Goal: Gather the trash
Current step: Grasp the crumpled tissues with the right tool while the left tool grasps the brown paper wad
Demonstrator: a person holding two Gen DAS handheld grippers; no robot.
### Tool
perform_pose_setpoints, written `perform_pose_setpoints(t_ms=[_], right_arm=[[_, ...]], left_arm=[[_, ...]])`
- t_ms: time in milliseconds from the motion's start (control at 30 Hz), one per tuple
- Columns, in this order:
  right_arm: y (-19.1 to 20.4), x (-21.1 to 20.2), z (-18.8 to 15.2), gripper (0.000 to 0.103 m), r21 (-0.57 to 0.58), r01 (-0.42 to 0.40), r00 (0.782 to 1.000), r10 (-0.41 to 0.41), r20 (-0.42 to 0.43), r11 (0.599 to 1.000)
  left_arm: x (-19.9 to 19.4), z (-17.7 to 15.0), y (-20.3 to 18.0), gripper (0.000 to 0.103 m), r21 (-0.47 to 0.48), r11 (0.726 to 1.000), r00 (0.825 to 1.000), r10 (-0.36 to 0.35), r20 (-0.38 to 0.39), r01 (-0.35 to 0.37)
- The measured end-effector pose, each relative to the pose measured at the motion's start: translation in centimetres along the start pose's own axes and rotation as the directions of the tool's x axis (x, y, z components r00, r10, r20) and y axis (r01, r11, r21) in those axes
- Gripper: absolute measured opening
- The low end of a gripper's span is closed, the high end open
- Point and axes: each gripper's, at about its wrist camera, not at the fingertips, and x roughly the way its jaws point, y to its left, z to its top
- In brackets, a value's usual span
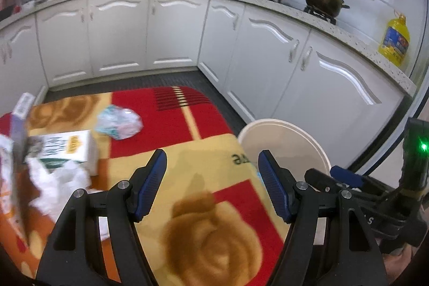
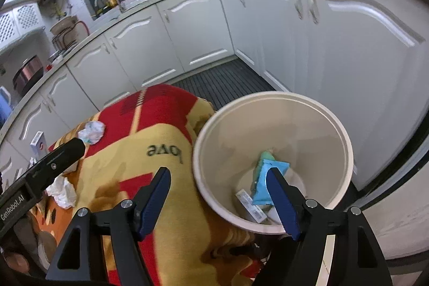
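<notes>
Beside the blanket-covered table, cream bin holds blue packet. Right claw parted, empty, over rim. Left claw parted, empty. Crumpled wrapper, tissues, carton on table.

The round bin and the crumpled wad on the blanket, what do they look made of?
The bin looks like smooth cream plastic with a moulded rim and a dull sheen. The wad looks like thin printed paper or film, sharply creased; the blur leaves it open.

Both wrist views angle down, sharing blanket and bin.
</notes>
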Motion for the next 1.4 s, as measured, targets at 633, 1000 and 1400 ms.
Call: perform_pose_setpoints(t_ms=[633,1000,1400], right_arm=[[10.5,-2.0,0.3,0.078,-0.187,-0.067,0.996,0.077,0.043,0.980],[16.8,-1.7,-0.8,0.080,-0.283,-0.133,0.990,0.142,0.012,0.950],[20.9,-0.9,-1.8,0.080,-0.350,-0.198,0.979,0.199,-0.034,0.915]], left_arm=[[-7.6,-2.3,8.5,0.070,-0.098,0.983,0.987,0.159,0.036,-0.155],[-11.1,-3.4,13.1,0.070,-0.152,0.962,0.969,0.239,0.061,-0.228],[-14.1,-5.3,18.3,0.070,-0.213,0.935,0.953,0.299,0.043,-0.283]])
